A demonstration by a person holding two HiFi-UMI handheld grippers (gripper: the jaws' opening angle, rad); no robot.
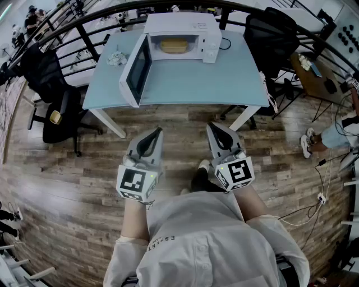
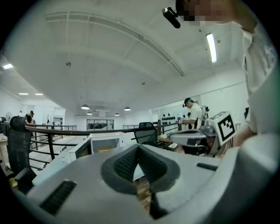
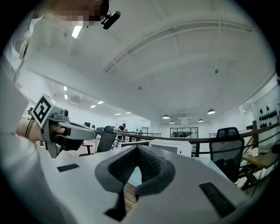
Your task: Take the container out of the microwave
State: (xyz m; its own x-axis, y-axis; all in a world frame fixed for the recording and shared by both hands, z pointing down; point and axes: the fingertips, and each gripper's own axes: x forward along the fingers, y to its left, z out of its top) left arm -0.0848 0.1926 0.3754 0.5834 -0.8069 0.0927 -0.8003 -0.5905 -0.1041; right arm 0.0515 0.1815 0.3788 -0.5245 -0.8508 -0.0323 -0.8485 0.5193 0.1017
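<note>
The white microwave (image 1: 185, 35) stands at the back of a light blue table (image 1: 224, 84), its door (image 1: 136, 70) swung open to the left. A yellowish container (image 1: 174, 45) sits inside the cavity. My left gripper (image 1: 159, 130) and right gripper (image 1: 210, 126) are held side by side over the wooden floor, short of the table's front edge and pointing level toward it. Both are shut with nothing between the jaws. In the left gripper view the closed jaw tips (image 2: 139, 147) point at the microwave (image 2: 103, 142); in the right gripper view the closed tips (image 3: 138, 148) do too.
A crumpled white item (image 1: 116, 58) lies on the table left of the door. Black office chairs stand at the left (image 1: 59, 106) and back right (image 1: 272, 33). A curved black railing (image 1: 84, 17) runs behind. A person (image 1: 336, 134) and floor cables (image 1: 320, 196) are at the right.
</note>
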